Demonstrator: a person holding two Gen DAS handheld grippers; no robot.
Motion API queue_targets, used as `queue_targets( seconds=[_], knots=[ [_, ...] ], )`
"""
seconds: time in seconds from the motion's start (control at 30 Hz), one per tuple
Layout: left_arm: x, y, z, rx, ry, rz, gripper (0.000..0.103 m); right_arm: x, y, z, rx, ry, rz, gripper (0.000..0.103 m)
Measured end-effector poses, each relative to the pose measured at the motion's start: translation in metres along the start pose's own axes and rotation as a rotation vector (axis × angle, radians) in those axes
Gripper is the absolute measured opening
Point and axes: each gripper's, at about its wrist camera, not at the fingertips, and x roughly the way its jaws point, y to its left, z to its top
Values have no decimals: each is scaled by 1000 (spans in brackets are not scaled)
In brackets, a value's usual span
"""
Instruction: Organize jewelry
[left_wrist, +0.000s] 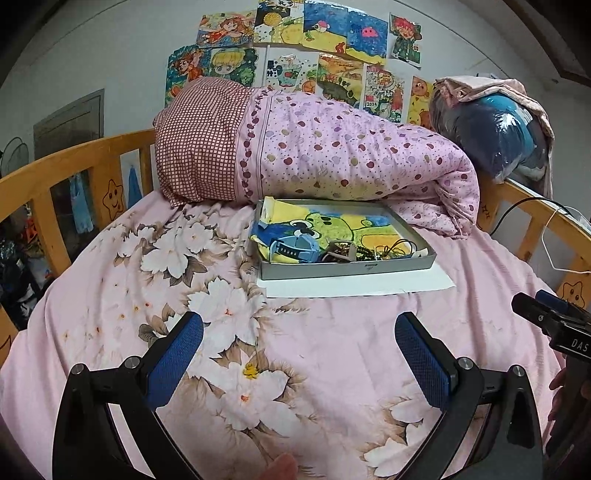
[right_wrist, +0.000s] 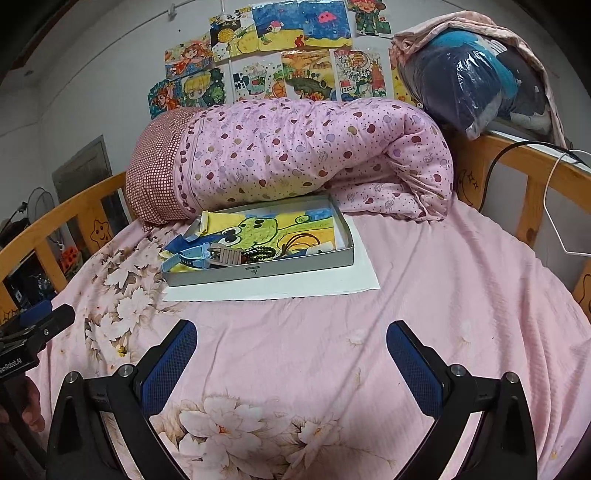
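Note:
A shallow grey box (left_wrist: 343, 268) (right_wrist: 258, 272) lies on the bed on a white sheet of paper (left_wrist: 354, 286) (right_wrist: 273, 288). It is lined with a yellow cartoon drawing. Along its near edge lie a blue watch (left_wrist: 291, 249) (right_wrist: 190, 257), a beige strap (right_wrist: 225, 254), dark beaded bracelets (right_wrist: 258, 254) and thin cord loops (left_wrist: 397, 246) (right_wrist: 299, 242). My left gripper (left_wrist: 299, 332) is open and empty over the floral sheet, short of the box. My right gripper (right_wrist: 291, 339) is open and empty, also short of the box.
A rolled pink quilt (left_wrist: 332, 155) (right_wrist: 295, 155) lies just behind the box. Wooden bed rails (left_wrist: 55, 177) (right_wrist: 517, 158) run along both sides. A plastic-wrapped bundle (right_wrist: 472, 81) sits at the back right. A white hanger (right_wrist: 561, 229) leans on the right rail.

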Motion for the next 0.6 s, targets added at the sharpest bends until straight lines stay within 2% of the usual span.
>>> queue_targets(
  seconds=[0.6],
  knots=[
    [3,0,-5,5,29,-5,102,1,4,-2,-6,10,4,103]
  ],
)
